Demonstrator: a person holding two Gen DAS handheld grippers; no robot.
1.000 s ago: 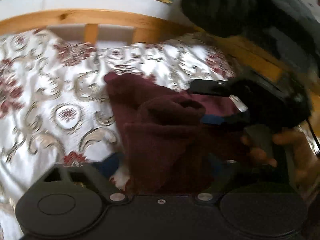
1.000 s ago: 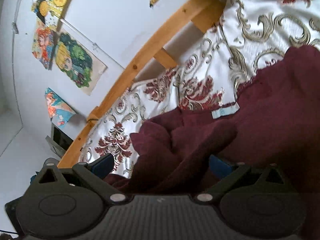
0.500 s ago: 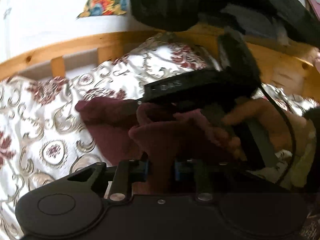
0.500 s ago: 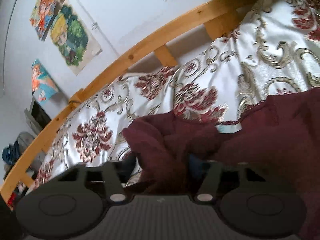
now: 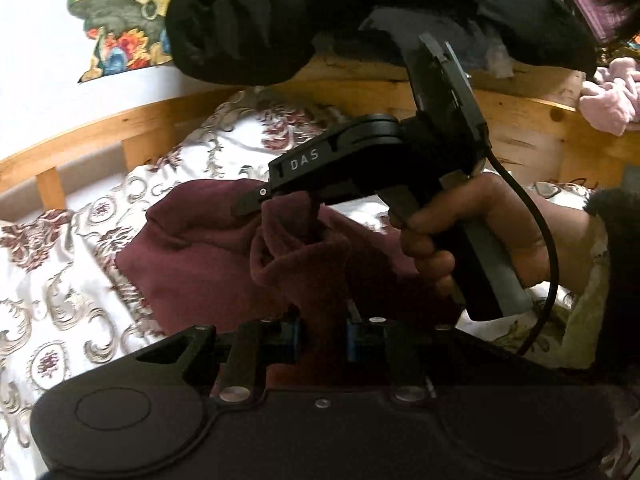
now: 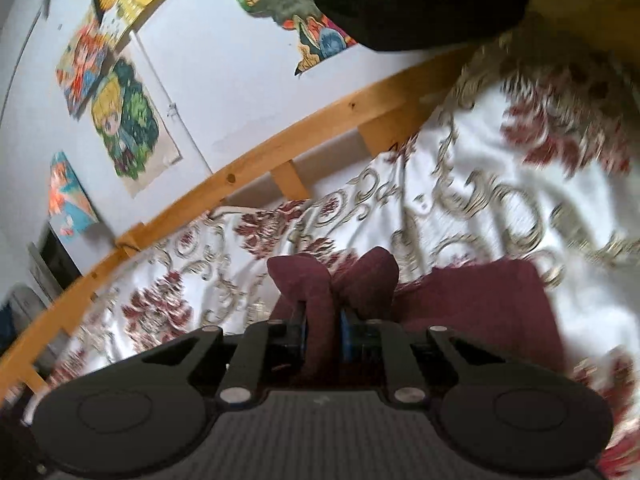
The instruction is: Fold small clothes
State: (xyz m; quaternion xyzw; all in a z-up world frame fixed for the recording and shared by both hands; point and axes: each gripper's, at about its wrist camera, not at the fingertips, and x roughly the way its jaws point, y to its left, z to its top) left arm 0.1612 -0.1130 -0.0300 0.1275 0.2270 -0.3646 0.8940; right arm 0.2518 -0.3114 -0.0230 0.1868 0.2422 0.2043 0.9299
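Note:
A small maroon garment (image 5: 208, 264) lies on a white bedspread with red and gold patterns (image 5: 60, 280). My left gripper (image 5: 322, 340) is shut on a bunched edge of the garment. In the left wrist view the right gripper (image 5: 280, 204), held by a hand, pinches another fold of the same cloth just above. In the right wrist view my right gripper (image 6: 322, 336) is shut on a fold of the maroon garment (image 6: 480, 304), which rises between the blue pads.
A wooden bed rail (image 6: 280, 148) runs along the far side, with a white wall and colourful posters (image 6: 128, 128) behind it. A dark padded sleeve (image 5: 280, 20) hangs overhead. Pink cloth (image 5: 608, 100) lies on the wooden frame at right.
Both grippers went from open around the cloth to shut on it. They have lifted the gathered maroon folds up off the bedspread and drawn close together.

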